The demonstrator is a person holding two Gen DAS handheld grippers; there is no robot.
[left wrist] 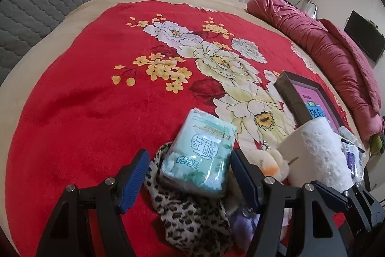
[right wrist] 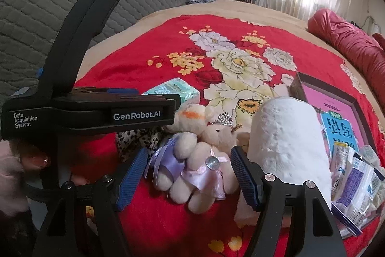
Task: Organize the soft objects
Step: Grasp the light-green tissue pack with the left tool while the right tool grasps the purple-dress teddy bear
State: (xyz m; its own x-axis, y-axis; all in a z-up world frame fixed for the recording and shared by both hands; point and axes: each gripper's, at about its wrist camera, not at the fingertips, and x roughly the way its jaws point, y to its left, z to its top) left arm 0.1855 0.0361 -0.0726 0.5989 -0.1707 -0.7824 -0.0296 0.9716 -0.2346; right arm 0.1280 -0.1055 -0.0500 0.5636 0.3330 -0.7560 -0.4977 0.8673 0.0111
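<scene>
On a bed's red floral blanket [left wrist: 84, 112], the left hand-held gripper [left wrist: 185, 175] hangs with jaws apart around a tissue pack [left wrist: 199, 148]. The right hand-held gripper [right wrist: 189, 175], likewise spread, frames two plush bears [right wrist: 192, 160] beside a paper roll [right wrist: 288, 141].

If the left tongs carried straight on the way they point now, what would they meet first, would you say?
Most likely the green tissue pack, which lies framed between the open left tongs on top of the leopard-print cloth; how far off it lies is hard to judge.
</scene>
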